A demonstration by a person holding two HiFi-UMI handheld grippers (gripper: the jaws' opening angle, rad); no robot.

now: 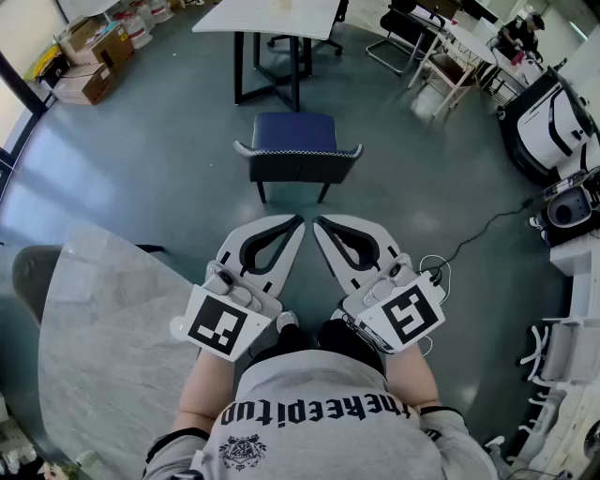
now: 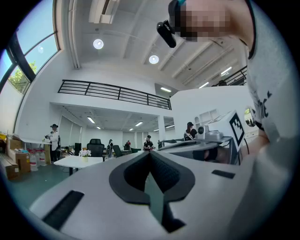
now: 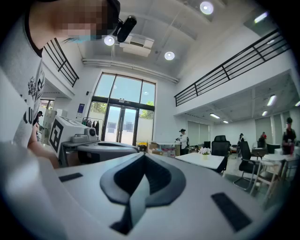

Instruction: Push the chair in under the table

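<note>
Blue chair (image 1: 296, 150) stands clear of table (image 1: 246, 19) edge; open floor (image 1: 159, 178) before clenched left tongs (image 1: 299, 221) and right tongs (image 1: 318, 223)

You're standing in a big open-plan office hall. Straight ahead of your fingers (image 1: 289, 251) a white table (image 1: 272, 17) stands on a grey floor (image 1: 141, 159), with cardboard boxes (image 1: 89, 58) stacked far off to the fingers' left. Black office chairs (image 3: 220, 143) sit well beyond them. High above the fingers there's a railed mezzanine (image 2: 115, 93), round ceiling lights (image 2: 98, 44) and tall glass doors (image 3: 123, 117), and people (image 2: 53, 138) are standing about in the distance.
</note>
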